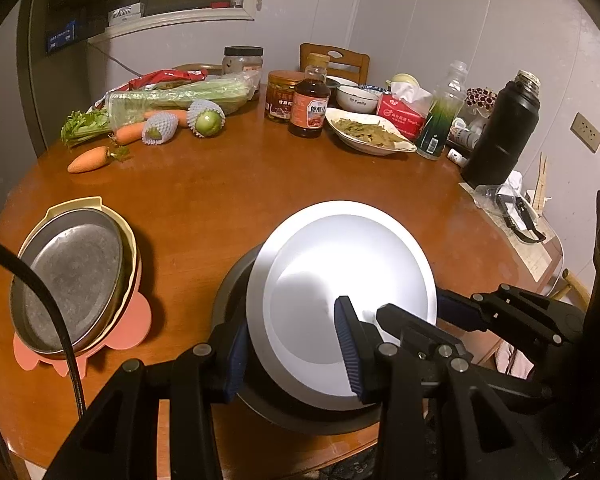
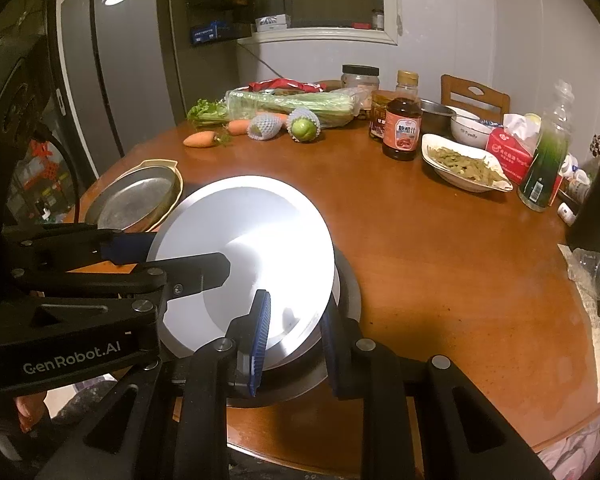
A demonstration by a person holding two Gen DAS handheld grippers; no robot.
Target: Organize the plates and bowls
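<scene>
White round plate (image 1: 340,280), lower centre of frame, sits tilted over a dark metal pan (image 1: 236,280). My left gripper (image 1: 288,344) and right gripper (image 2: 296,328) each clamp its rim; I'd lower evenly so it seats flat.

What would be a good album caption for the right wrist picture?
Two tongs, right and left, grip a tilted white plate above a dark dish on a cluttered wooden table.

Round wooden table (image 1: 228,184). Far side: carrots (image 1: 88,159), bagged celery (image 1: 172,98), two foam-netted fruits (image 1: 206,118), dark sauce bottle (image 1: 309,98), red tissue box (image 1: 402,114), black thermos (image 1: 500,132). Wooden chair (image 1: 336,60) behind table, grey fridge (image 2: 112,64) left.
</scene>
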